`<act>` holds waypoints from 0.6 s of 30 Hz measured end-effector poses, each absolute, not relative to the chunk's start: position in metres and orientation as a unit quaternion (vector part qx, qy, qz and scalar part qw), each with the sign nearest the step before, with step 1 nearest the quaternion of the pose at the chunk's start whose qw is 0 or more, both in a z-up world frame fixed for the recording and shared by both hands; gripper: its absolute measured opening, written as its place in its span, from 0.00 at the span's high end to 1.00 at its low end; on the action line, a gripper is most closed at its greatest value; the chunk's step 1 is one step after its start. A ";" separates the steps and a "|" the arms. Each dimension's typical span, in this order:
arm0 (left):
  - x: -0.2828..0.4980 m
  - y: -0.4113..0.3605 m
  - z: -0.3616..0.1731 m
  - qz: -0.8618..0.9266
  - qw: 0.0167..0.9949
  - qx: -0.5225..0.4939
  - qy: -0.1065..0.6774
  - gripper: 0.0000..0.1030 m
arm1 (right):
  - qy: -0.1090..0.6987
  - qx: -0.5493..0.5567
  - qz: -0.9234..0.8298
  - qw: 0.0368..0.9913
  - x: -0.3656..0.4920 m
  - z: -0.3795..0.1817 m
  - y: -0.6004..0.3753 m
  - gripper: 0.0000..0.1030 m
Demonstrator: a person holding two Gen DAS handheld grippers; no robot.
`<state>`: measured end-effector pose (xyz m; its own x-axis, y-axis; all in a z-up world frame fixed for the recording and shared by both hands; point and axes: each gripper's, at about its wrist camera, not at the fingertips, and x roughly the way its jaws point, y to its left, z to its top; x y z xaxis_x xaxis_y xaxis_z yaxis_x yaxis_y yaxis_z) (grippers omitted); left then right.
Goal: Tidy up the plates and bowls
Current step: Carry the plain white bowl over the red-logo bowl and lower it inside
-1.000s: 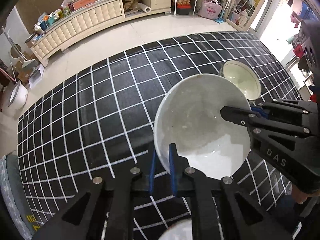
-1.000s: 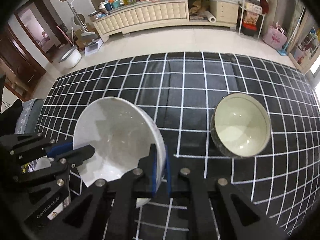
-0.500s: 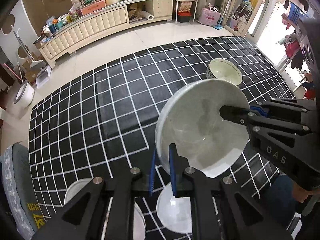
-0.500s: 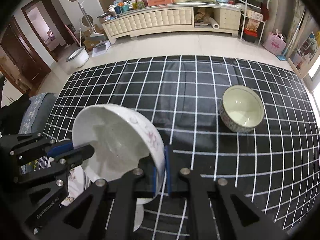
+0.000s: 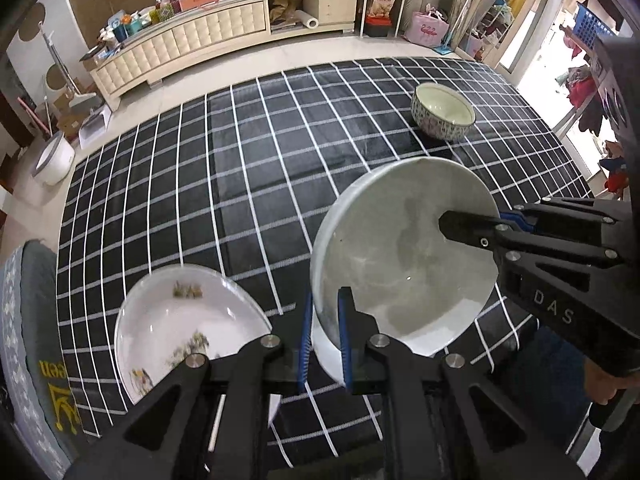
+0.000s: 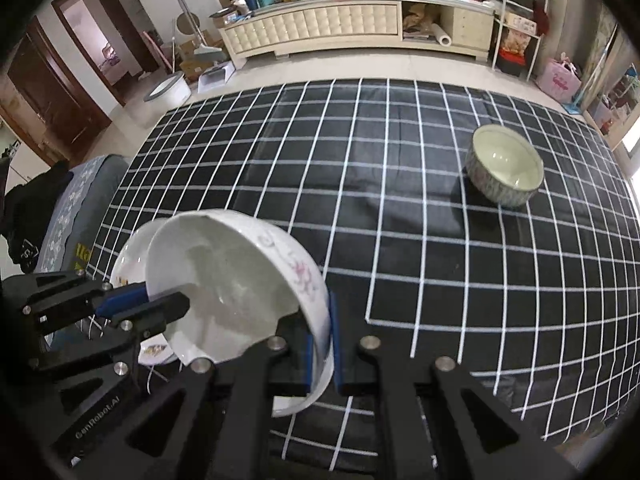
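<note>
Both grippers hold one large white bowl (image 5: 404,256) with a pink flower pattern (image 6: 240,280), lifted above the black checked table. My left gripper (image 5: 324,340) is shut on its near-left rim. My right gripper (image 6: 320,348) is shut on the opposite rim and shows in the left wrist view (image 5: 472,226). The bowl tilts. A white plate with floral marks (image 5: 180,324) lies on the table at the front left, below the bowl. A patterned bowl (image 5: 442,116) with a cream inside stands at the far right (image 6: 504,164).
The black tablecloth with a white grid (image 5: 248,168) covers the table. A grey cushioned seat (image 5: 24,320) stands at the left edge. A long cream sideboard (image 6: 320,24) with clutter lines the far wall across bare floor.
Both grippers have risen and pulled back with the white bowl. The table looks farther away, and the floral plate at the front left has come into view.
</note>
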<state>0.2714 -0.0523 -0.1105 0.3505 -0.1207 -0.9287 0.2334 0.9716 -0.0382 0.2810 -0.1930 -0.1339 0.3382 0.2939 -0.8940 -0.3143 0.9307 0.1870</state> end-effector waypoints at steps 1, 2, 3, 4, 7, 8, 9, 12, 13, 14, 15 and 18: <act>0.267 -0.051 -0.113 -0.107 0.819 0.050 0.562 0.89 | 0.548 -0.009 0.187 0.815 0.277 -0.137 -0.192 0.90; 0.263 -0.050 -0.116 -0.105 0.817 0.050 0.564 0.89 | 0.552 -0.008 0.187 0.812 0.275 -0.141 -0.190 0.90; 0.258 -0.049 -0.120 -0.104 0.815 0.051 0.568 0.89 | 0.557 -0.006 0.188 0.809 0.273 -0.145 -0.189 0.90; 0.252 -0.049 -0.123 -0.103 0.814 0.051 0.570 0.89 | 0.560 -0.005 0.189 0.807 0.270 -0.148 -0.190 0.90; 0.246 -0.049 -0.131 -0.101 0.809 0.048 0.577 0.89 | 0.573 0.001 0.189 0.798 0.266 -0.160 -0.189 0.90; 0.246 -0.049 -0.133 -0.100 0.808 0.047 0.579 0.89 | 0.575 0.002 0.188 0.796 0.264 -0.163 -0.188 0.90; 0.246 -0.049 -0.135 -0.099 0.807 0.047 0.581 0.89 | 0.579 0.003 0.189 0.793 0.263 -0.166 -0.188 0.90; 0.247 -0.049 -0.142 -0.096 0.802 0.053 0.587 0.89 | 0.592 0.007 0.191 0.783 0.263 -0.174 -0.187 0.90; 0.248 -0.049 -0.143 -0.096 0.801 0.052 0.589 0.89 | 0.596 0.008 0.191 0.780 0.263 -0.177 -0.187 0.90; 0.249 -0.048 -0.146 -0.096 0.799 0.049 0.592 0.89 | 0.598 0.009 0.191 0.778 0.263 -0.178 -0.186 0.90; 0.249 -0.048 -0.148 -0.097 0.797 0.048 0.594 0.89 | 0.600 0.008 0.191 0.777 0.263 -0.181 -0.186 0.90; 0.251 -0.049 -0.156 -0.096 0.792 0.051 0.601 0.89 | 0.604 0.007 0.189 0.774 0.263 -0.185 -0.185 0.90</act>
